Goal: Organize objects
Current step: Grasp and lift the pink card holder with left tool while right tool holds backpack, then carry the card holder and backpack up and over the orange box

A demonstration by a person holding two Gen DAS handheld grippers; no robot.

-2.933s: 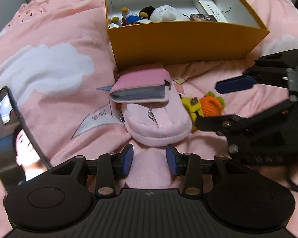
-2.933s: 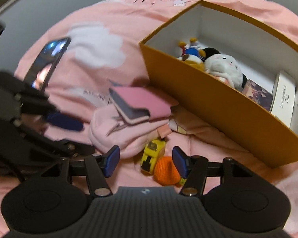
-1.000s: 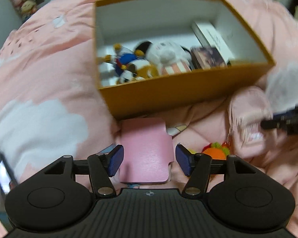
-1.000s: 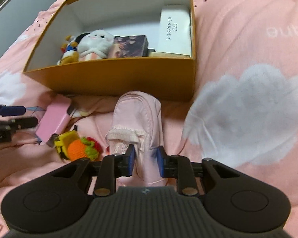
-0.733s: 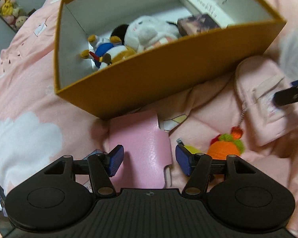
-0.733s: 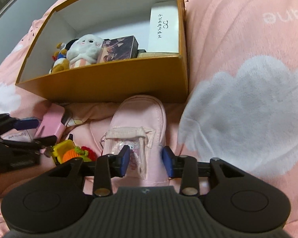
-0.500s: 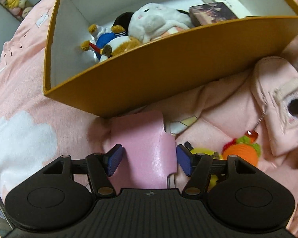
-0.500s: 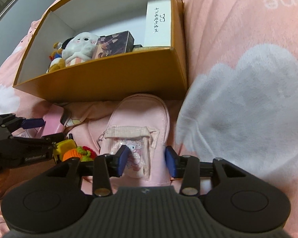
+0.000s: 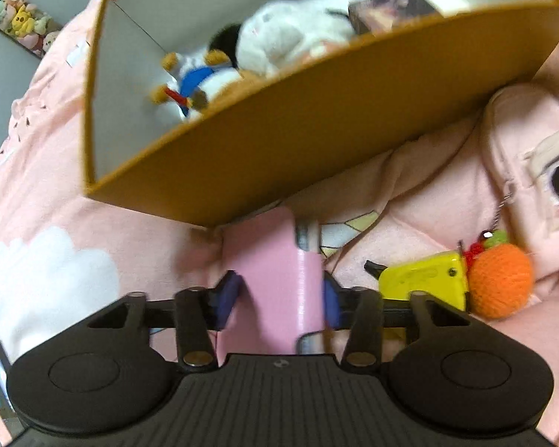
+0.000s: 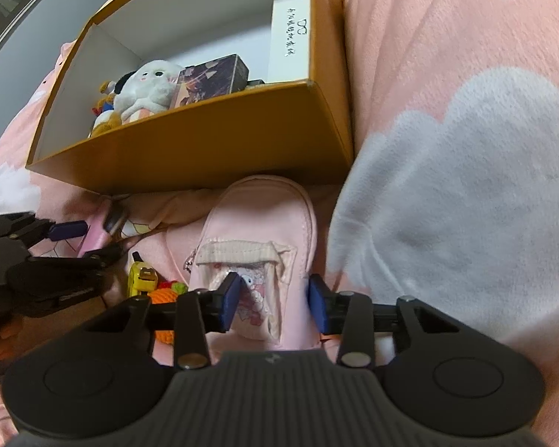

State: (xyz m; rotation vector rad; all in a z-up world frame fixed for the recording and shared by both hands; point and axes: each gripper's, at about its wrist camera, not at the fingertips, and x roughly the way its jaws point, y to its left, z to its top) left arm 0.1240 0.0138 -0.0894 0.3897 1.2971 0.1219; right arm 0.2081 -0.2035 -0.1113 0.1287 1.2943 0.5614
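Left wrist view, change: my left gripper point(image 9: 275, 300) has closed in since half a second ago; the fingers point(image 9: 225, 300) that stood spread either side of the pink card holder point(image 9: 275, 268) now press its two edges, so I judge the grasp made or nearly made.
Left wrist view, fingers: clamped on the pink card holder, one pad hard against its right edge, the other touching its left.
Left wrist view, position: the card holder runs from the fingers toward 12 o'clock, its far end just beside the near wall of the orange box point(image 9: 316, 141). The yellow toy point(image 9: 425, 275) and orange knitted ball point(image 9: 499, 279) lie on the bed point(image 9: 48, 201) at 3 o'clock.
Left wrist view, meaning: I judge the card holder ready to lift into the box, where plush toys point(image 9: 264, 44) already sit.
Right wrist view, change: my right gripper point(image 10: 274, 303) has spread wider than a second ago, when it pinched the pink pouch point(image 10: 261, 223); the pouch is let go.
Right wrist view, fingers: open, apart from the fabric on both sides as far as I can tell.
Right wrist view, position: the pouch lies between the fingers, reaching to 12 o'clock where it meets the box wall point(image 10: 205, 149). The left gripper point(image 10: 78, 240) shows at 9 o'clock.
Right wrist view, meaning: the pouch is still outside the box.
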